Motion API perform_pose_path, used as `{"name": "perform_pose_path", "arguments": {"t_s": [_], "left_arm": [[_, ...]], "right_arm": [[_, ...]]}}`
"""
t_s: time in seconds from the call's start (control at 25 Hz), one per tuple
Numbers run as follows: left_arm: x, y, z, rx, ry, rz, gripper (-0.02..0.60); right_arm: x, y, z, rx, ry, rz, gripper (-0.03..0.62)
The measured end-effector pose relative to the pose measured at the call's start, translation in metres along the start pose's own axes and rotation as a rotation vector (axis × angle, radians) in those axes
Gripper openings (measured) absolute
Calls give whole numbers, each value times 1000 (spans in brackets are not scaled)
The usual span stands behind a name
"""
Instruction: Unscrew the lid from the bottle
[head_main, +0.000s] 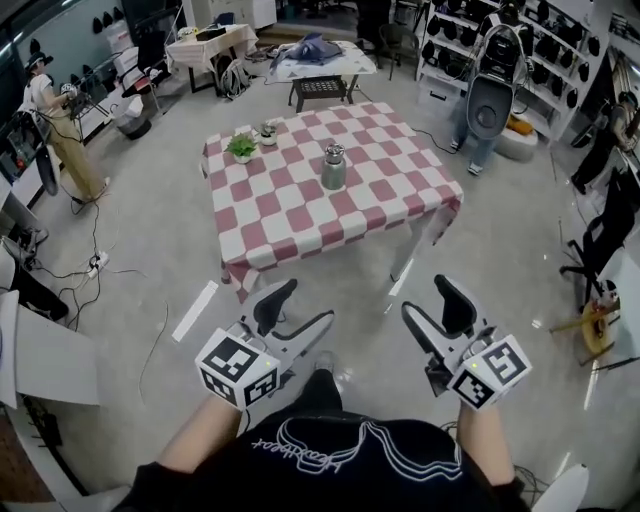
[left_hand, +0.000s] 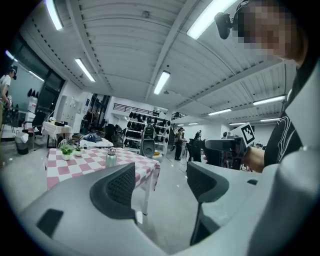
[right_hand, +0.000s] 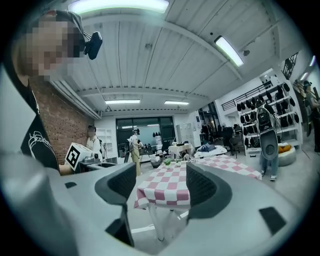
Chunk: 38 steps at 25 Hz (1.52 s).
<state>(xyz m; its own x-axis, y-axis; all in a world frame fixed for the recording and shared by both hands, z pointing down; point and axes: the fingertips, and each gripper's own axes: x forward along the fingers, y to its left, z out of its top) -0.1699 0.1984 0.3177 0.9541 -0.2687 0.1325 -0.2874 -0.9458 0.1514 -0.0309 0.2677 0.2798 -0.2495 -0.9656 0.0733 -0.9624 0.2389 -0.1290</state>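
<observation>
Scene: a large workroom with a grey floor (head_main: 150, 230). A square counter (head_main: 300, 215) stands in the middle under a red and white checked cloth.
Bottle: a small metal bottle (head_main: 333, 167) stands alone near the middle of the counter. What is inside cannot be seen.
Lid: the lid (head_main: 334, 150) sits on top of the bottle, closing it.
Bottle's direction: upright, with its long axis vertical and the lid end pointing at the ceiling.
Pots: two small pots stand close together near the counter's far left corner, well apart from the bottle. The nearer pot (head_main: 242, 147) holds a leafy green plant. The farther pot (head_main: 268, 133) holds a smaller one.
Left gripper: the left gripper (head_main: 308, 302) is held low in front of the person's body, well short of the counter. Its jaws stand wide apart with only floor showing between them.
Right gripper: the right gripper (head_main: 424, 297) is held level with the left one, also well short of the counter. Its jaws are wide apart and hold nothing.
Beyond the counter: a second table (head_main: 325, 55) with a heap of cloth on it, and wall racks (head_main: 560, 40) of dark items on the right.
Others: a person (head_main: 50, 120) stands at the far left of the room.
</observation>
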Motion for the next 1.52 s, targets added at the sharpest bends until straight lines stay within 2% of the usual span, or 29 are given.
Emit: {"name": "perform_pose_path", "arguments": {"t_s": [0.2,0.48,0.64,0.76,0.92,1.2,1.52], "left_arm": [[57,71,5,31,27,22,324],[138,153,-17,29,123,-11,340],[174,180,-25,36,167,-54,340],[196,194,-32,52,206,-55,340],[219,216,-39,26,232,-21,340],[254,244,-43,6,217,6,342],[289,287,-67,20,300,150,362]], "right_arm": [[75,-50,4,11,56,19,302],[169,-107,-8,11,152,44,298],[203,-135,-19,24,192,56,295],[215,-150,-20,38,192,58,291],[225,-166,-18,36,188,59,287],[249,-201,-21,40,215,116,285],[286,-239,-37,45,299,230,278]]}}
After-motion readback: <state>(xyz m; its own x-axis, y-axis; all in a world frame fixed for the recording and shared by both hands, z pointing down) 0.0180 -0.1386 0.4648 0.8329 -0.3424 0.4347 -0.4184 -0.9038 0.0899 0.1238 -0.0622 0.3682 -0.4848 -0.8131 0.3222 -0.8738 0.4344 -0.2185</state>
